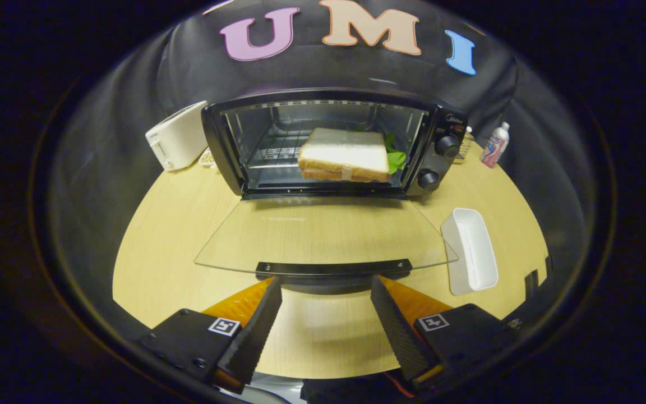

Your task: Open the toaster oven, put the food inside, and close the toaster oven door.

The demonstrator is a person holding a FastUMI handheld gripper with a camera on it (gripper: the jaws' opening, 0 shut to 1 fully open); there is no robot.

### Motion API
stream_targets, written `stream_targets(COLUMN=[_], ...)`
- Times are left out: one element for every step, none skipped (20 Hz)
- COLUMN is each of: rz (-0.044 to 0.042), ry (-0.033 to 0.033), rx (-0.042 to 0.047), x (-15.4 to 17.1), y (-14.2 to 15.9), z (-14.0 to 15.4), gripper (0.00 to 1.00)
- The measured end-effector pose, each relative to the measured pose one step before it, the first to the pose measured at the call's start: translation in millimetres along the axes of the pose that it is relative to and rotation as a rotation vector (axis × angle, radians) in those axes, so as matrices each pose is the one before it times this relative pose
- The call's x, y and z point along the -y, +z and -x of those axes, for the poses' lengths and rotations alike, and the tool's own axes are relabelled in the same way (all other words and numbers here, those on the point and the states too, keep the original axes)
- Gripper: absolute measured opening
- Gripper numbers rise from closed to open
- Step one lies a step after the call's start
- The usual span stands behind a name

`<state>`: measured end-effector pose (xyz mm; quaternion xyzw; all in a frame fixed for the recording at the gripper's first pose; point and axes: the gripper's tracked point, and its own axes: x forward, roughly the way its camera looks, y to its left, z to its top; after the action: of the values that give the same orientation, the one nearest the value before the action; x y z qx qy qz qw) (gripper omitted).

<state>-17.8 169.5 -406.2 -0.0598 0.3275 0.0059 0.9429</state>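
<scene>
The gripper (pixel 326 289) sits nearest, its two fingers spread apart and pinching nothing, their tips just short of the handle (pixel 334 267) of the folded-down door. Under everything lies the pale wooden table (pixel 166 224). The toaster oven (pixel 334 143) stands on it beyond the fingers, its long axis crosswise, its mouth facing the gripper. Its glass door (pixel 323 233) lies flat and open toward the fingers. Inside, on the wire rack, rests the sandwich (pixel 345 157), long side crosswise, green leaf poking out on its right. Two knobs (pixel 447 145) sit on the oven's right panel; small lettering above them is too small to read. A white toaster (pixel 177 137) stands to the oven's left, a white tray (pixel 470 257) lies right of the door, and a small bottle (pixel 495 145) stands far right.
</scene>
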Motion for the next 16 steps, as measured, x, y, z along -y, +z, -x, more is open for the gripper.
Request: stream_targets(rz=[-0.00133, -0.00105, 0.00010, 0.00063, 0.00055, -0.00447, -0.00537, -0.00864, -0.01580, -0.01362, -0.00633, 0.00036, 0.00535, 0.00558, 0.00466, 0.00200], ry=[-0.00256, -0.00053, -0.00116, -0.00040, -0.00055, -0.00005, 0.00068, 0.00029, -0.00416, -0.00574, -0.00367, -0.00241, -0.00184, -0.00255, -0.00294, -0.00305], rx=[0.00881, 0.01027, 0.01566, 0.02216, 0.01976, 0.02483, 0.02585, 0.02382, 0.02283, 0.01228, 0.01363, 0.00503, 0.00259, 0.00650, 0.01046, 0.00964], x=[-1.36, -0.89, -0.45, 0.24, 0.11, -0.52, -0.58, 0.14, -0.02, 0.31, 0.08, -0.44, 0.04, -0.02, -0.49, -0.03], y=[4.71, 4.99, 6.58, 7.60, 7.08, 7.62, 8.70, 8.29, 7.73, 6.41, 5.50, 1.88, 2.89, 3.60, 3.71, 4.31], z=[2.74, 1.99, 2.96, 1.86, 2.02, 1.94, 1.57, -0.39, 1.44, -1.16, -0.18, -0.42, 0.08, -0.44, -0.15, -0.89], gripper=[0.99, 0.99, 0.98, 0.98, 0.98, 0.98, 0.97, 0.97, 0.97, 0.98, 0.98, 0.98, 0.99, 0.99, 0.99, 1.00])
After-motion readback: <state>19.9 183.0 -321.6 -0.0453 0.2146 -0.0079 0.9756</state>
